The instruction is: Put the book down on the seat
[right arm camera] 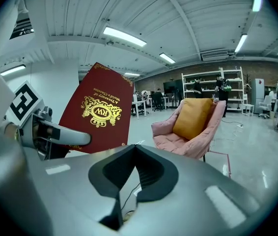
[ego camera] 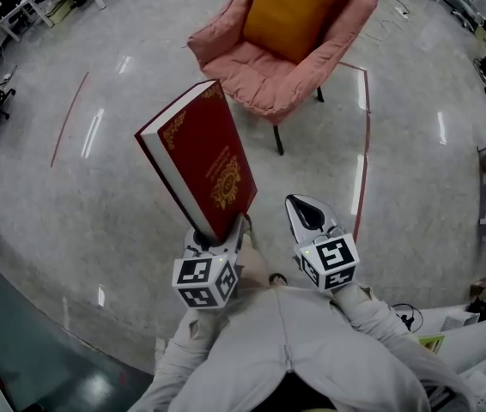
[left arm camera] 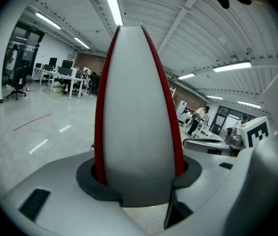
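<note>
L tool [ego camera: 222, 235] pinches the book [ego camera: 200, 157] by its bottom end, holding it upright and tilted toward the chair [ego camera: 219, 39], prob. for carrying over. R tool [ego camera: 306, 211] is just beside it, jaws pressed together, empty. Book's in mid-air over the floor [ego camera: 97, 187], well short of the seat [ego camera: 256, 77]: thick, dark red cover w/ gold crest, white pages. An orange cushion [ego camera: 293, 11] leans on the chair back.
</note>
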### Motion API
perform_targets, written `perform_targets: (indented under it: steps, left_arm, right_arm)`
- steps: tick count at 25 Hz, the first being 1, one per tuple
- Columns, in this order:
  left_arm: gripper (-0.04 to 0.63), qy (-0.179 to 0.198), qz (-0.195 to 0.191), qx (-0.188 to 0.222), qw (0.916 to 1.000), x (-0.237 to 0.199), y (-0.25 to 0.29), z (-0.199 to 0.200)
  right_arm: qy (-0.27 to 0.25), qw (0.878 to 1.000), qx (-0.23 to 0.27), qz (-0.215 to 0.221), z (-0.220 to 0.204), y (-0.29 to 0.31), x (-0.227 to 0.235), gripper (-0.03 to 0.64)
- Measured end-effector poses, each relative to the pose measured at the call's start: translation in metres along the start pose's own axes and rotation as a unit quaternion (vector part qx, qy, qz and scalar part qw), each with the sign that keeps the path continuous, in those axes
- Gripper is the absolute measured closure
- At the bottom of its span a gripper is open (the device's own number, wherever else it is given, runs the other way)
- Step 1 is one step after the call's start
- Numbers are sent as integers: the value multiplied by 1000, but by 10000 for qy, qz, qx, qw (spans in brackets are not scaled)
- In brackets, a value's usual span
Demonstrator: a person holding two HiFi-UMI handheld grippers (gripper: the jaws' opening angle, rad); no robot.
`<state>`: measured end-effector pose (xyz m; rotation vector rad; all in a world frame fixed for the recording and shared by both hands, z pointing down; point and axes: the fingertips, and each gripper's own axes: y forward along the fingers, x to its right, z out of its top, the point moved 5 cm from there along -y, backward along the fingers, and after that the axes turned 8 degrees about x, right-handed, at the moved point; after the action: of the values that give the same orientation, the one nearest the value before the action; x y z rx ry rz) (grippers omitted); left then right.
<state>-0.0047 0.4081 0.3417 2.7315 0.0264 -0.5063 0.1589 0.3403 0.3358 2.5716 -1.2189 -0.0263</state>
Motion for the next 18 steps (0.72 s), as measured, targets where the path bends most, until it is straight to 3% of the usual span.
perform_targets:
  steps: [18]
  left_arm:
    - [347,107,-324,-326,9989,-76,116,79]
  right_arm:
    - [-45,9994,18,-348,56,132,41,617]
